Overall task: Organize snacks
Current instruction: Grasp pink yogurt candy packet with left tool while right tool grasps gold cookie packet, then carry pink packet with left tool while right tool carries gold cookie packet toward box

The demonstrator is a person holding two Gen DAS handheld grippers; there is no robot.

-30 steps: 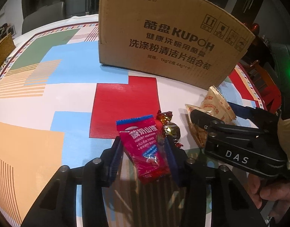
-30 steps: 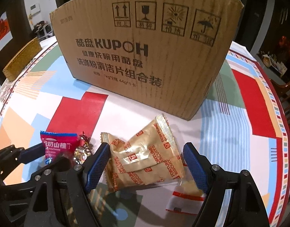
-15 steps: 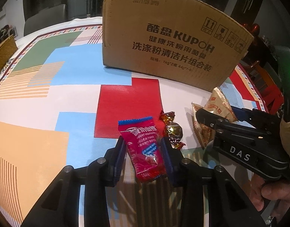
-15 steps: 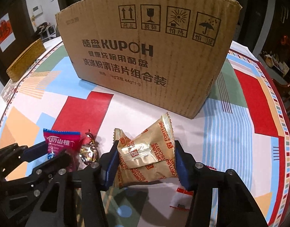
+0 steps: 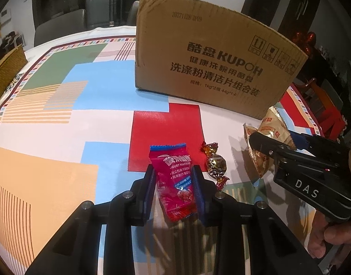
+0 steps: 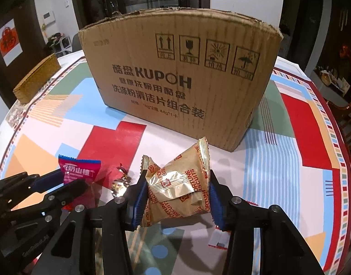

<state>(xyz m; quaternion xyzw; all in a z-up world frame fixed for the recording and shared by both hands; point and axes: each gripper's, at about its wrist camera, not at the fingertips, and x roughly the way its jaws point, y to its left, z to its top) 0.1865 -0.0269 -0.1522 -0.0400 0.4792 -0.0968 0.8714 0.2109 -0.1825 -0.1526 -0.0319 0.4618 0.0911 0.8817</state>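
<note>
Left hand-held gripper, lower centre of the left wrist view: jaws closing, blue pads touching both sides of the red yogurt hawthorn snack packet, which lies on the counter just left of a foil-wrapped candy. Right hand-held gripper, lower centre of the right wrist view: jaws closing, pads pressing the crumpled gold fortune biscuits packet. The KUPOH cardboard box stands upright on the counter in the upper middle of both views, behind both packets and apart from them.
</note>
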